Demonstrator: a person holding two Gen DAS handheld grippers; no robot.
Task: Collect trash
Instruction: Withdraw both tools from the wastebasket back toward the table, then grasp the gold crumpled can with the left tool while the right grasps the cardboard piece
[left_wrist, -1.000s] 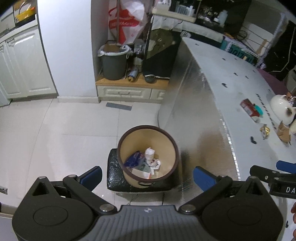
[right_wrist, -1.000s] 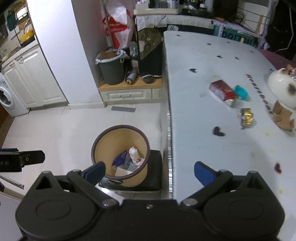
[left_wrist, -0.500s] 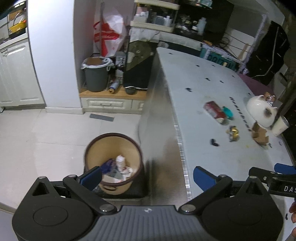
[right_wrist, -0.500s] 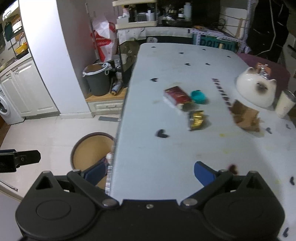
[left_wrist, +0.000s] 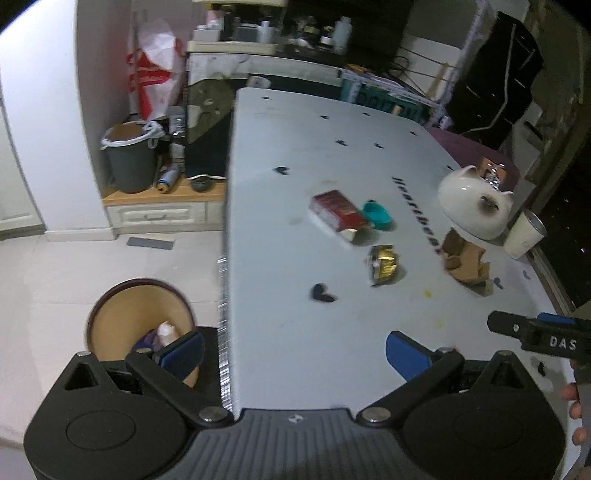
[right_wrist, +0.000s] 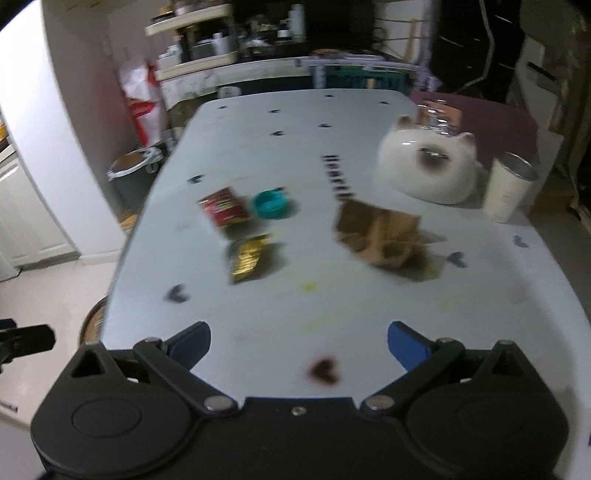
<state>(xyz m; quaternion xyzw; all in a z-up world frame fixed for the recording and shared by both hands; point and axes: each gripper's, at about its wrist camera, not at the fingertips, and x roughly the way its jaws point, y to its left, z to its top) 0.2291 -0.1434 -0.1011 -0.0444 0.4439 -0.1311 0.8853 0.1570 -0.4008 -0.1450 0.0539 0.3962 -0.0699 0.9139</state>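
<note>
Trash lies mid-table: a red packet (left_wrist: 338, 213) (right_wrist: 224, 208), a teal lid (left_wrist: 376, 214) (right_wrist: 271, 203), a crumpled gold wrapper (left_wrist: 383, 263) (right_wrist: 248, 257) and torn brown cardboard (left_wrist: 463, 262) (right_wrist: 380, 236). A tan bin (left_wrist: 127, 314) with trash inside stands on the floor by the table's left edge. My left gripper (left_wrist: 293, 349) is open over the near table edge, empty. My right gripper (right_wrist: 298, 341) is open and empty above the near part of the table, well short of the trash.
A white cat-shaped pot (left_wrist: 474, 203) (right_wrist: 430, 168) and a white cup (left_wrist: 523, 236) (right_wrist: 508, 188) stand at the table's right. The pale table (left_wrist: 295, 147) bears small dark marks. A grey lined bin (left_wrist: 129, 160) sits on a low wooden shelf by the wall.
Both grippers have swung right, from over the tan bin to over the table. The trash now lies ahead of them. Both stay open and empty.
</note>
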